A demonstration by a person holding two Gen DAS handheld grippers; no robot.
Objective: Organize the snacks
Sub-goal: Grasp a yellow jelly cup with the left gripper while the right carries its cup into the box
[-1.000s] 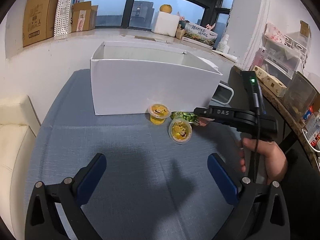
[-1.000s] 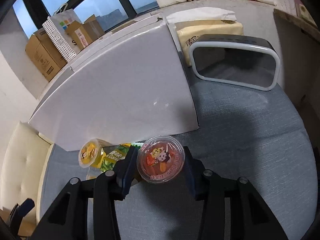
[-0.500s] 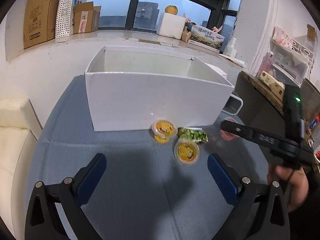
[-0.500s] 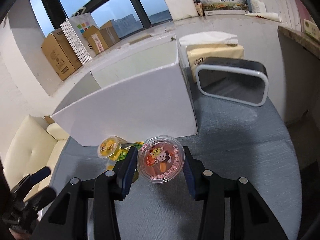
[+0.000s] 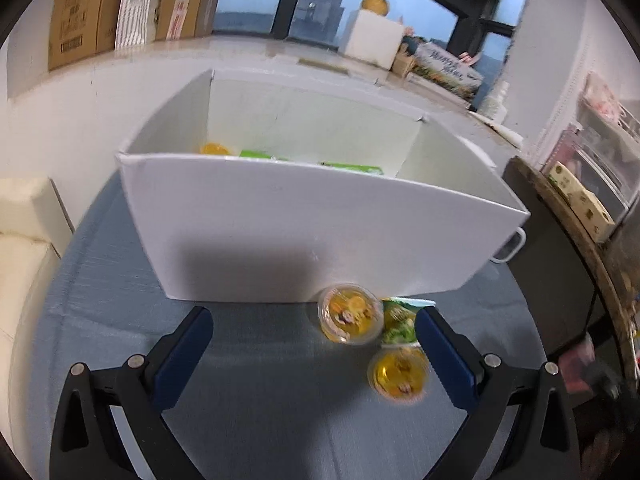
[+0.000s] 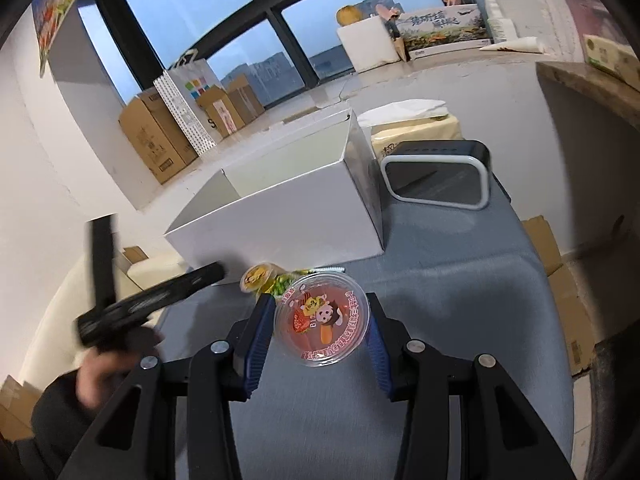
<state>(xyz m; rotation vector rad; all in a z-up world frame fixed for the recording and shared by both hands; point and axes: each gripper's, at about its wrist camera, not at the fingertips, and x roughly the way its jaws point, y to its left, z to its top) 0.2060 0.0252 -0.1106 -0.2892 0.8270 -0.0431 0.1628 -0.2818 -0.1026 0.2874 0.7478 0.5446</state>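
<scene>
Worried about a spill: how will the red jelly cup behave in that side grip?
The red jelly cup, pinched by the right gripper, looks thin-walled, so it probably flexes. Its smooth round sides may slip. The sealed lid likely prevents spills.

Ahead of you a wide window (image 6: 256,28) with dark frames shows dusk-blue sky and distant buildings. Cardboard boxes (image 6: 156,140) and a dotted paper bag (image 6: 188,100) stand on the pale sill (image 5: 248,48) beneath it. Your counter (image 5: 260,400) wears a grey-blue cloth. A cream sofa (image 5: 20,248) sits at the left, white walls (image 5: 48,120) around.
</scene>
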